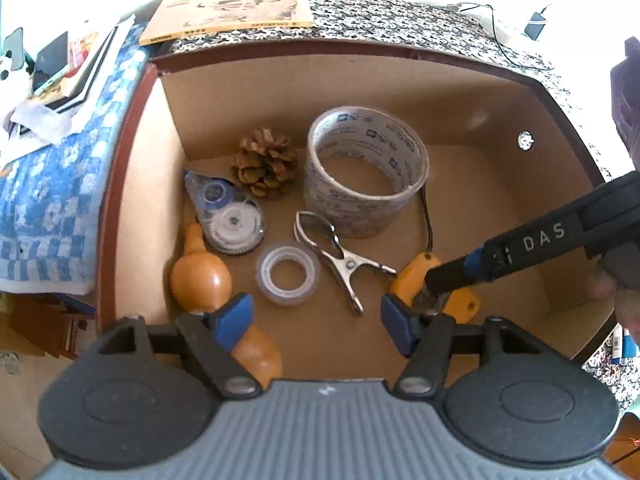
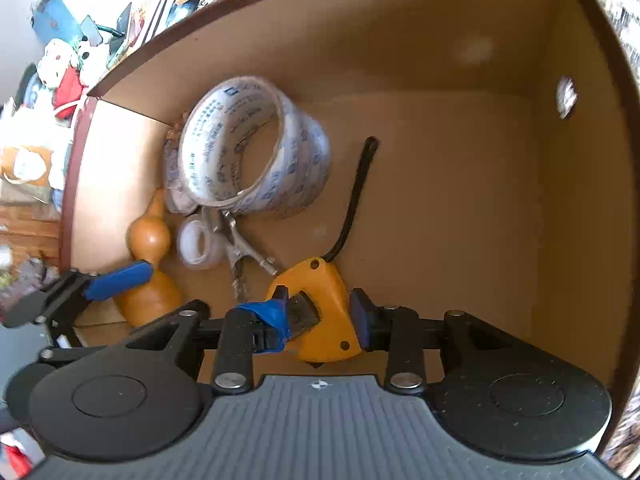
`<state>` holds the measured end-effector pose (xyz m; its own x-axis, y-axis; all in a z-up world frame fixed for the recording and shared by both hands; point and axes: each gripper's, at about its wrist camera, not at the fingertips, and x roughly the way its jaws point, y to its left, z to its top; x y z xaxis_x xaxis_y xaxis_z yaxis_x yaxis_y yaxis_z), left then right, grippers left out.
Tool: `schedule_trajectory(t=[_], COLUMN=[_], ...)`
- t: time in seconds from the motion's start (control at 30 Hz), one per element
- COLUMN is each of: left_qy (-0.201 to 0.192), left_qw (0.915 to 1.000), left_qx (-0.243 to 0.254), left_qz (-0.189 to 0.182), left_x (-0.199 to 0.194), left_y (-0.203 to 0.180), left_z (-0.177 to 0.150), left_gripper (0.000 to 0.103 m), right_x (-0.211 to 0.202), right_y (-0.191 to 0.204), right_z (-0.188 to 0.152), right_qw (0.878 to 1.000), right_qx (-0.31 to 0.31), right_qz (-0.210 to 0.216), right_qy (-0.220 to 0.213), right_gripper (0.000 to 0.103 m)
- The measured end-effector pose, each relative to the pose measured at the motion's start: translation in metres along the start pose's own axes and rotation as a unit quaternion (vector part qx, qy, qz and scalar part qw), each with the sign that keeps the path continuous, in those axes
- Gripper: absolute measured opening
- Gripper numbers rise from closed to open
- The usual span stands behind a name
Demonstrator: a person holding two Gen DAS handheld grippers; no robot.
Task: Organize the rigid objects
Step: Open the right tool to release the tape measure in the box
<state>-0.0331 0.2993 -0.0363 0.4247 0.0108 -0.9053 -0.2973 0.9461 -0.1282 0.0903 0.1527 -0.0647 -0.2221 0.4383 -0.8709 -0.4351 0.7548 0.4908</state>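
Down inside the cardboard box (image 1: 460, 96), the collected rigid items are sitting bunched toward the left half of the floor, which reads as deliberate packing that is leaving the right half free.

- Wide tape roll (image 1: 364, 168) is standing on its flat edge near the back; pine cone (image 1: 264, 164) is sitting just left of it.
- Correction tape dispenser (image 1: 230, 216) is lying against the left wall, with the gourd (image 1: 200, 276) just in front of it.
- Small clear tape roll (image 1: 287, 273) and metal spring clamp (image 1: 340, 258) are lying side by side mid-floor.
- Orange tape measure (image 2: 320, 312), black strap (image 2: 354, 200) trailing toward the back, is sitting low at the front, right of the clamp. Whether it is resting on the floor I cannot tell.

Right gripper (image 2: 320, 316): jaws are bracketing the tape measure, narrowed to its body; the left pad (image 2: 268, 320) is pressing the casing, and the right pad looks to be touching. Judgement: it is gripping the tape measure, placing or about to let go.

Left gripper (image 1: 316, 316): jaws are spread wide, holding nothing, hovering over the front of the box with 1 pad near the gourd.
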Motion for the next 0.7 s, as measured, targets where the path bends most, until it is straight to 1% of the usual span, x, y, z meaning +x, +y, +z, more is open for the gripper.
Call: schedule_trajectory(t=[0.07,0.1,0.23,0.33,0.43,0.7], left_qy=[-0.001,-0.002,-0.008,-0.013,-0.022,-0.049], left_qw=[1.0000,0.9999,0.9999,0.9998,0.9994,0.9970], left_qx=[0.000,0.000,0.005,0.011,0.013,0.019], left_qz=[-0.008,-0.010,-0.004,0.010,0.021,0.056], left_x=[-0.002,-0.003,-0.007,-0.009,-0.015,-0.034], left_y=[0.002,0.003,-0.001,-0.006,-0.010,-0.033], left_z=[0.000,0.000,-0.001,-0.001,-0.003,-0.008], left_gripper=[0.064,0.064,0.065,0.065,0.066,0.067], right_x=[0.007,0.011,0.020,0.017,0.004,-0.025], right_y=[0.001,0.005,0.020,0.027,0.027,0.018], right_z=[-0.001,-0.002,-0.005,-0.008,-0.014,-0.033], right_qw=[0.999,0.999,0.999,0.999,0.998,0.994], right_qx=[0.019,0.020,-0.001,-0.014,-0.030,-0.040], right_qz=[0.026,0.032,0.044,0.036,0.024,0.029], right_qy=[0.011,0.007,0.000,-0.023,-0.047,-0.096], right_gripper=[0.018,0.018,0.018,0.017,0.018,0.018])
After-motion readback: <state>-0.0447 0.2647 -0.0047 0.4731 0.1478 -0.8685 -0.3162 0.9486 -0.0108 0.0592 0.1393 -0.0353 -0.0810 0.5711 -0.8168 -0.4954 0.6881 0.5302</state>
